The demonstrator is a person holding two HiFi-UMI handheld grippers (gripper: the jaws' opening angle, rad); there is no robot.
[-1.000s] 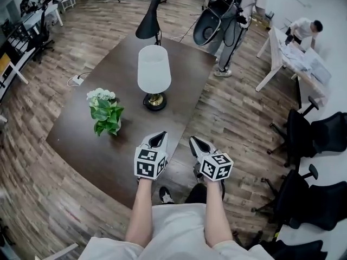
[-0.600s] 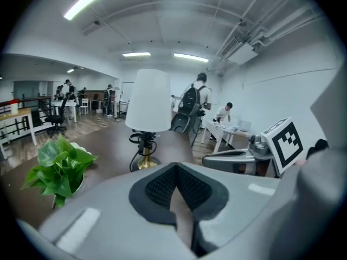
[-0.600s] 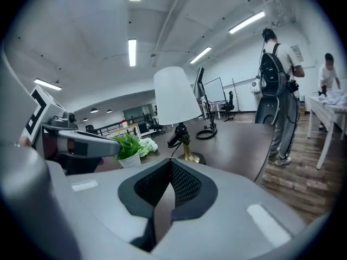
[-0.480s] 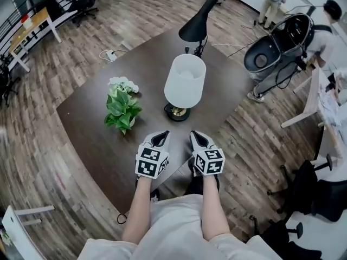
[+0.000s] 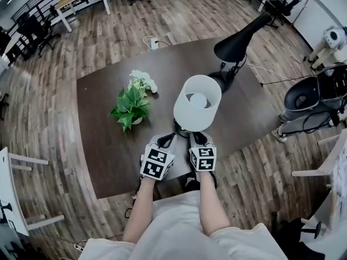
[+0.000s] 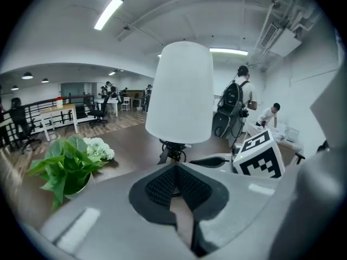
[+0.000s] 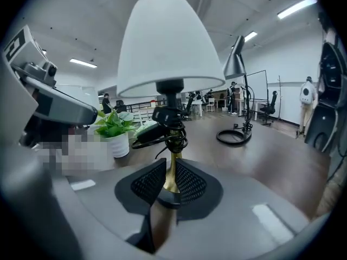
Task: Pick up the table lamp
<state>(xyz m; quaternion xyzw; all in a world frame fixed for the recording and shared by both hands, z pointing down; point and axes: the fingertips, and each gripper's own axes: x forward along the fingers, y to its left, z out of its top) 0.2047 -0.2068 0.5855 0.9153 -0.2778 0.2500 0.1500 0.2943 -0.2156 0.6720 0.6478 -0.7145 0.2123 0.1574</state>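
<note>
Your right gripper (image 7: 169, 179) has just been easing its jaws apart. They now stand slightly released, with the brass stem (image 7: 172, 167) of the white-shaded table lamp (image 5: 198, 102) in the gap between them. The lamp stands upright at the centre of the head view, on the dark brown wooden table (image 5: 108, 123), just above both tongs. Your left gripper (image 5: 165, 140), beside the right one, is clenched on nothing. A leafy green potted plant (image 5: 130, 107) sits left of the lamp, and a black desk lamp (image 5: 238, 42) is at the upper right.
</note>
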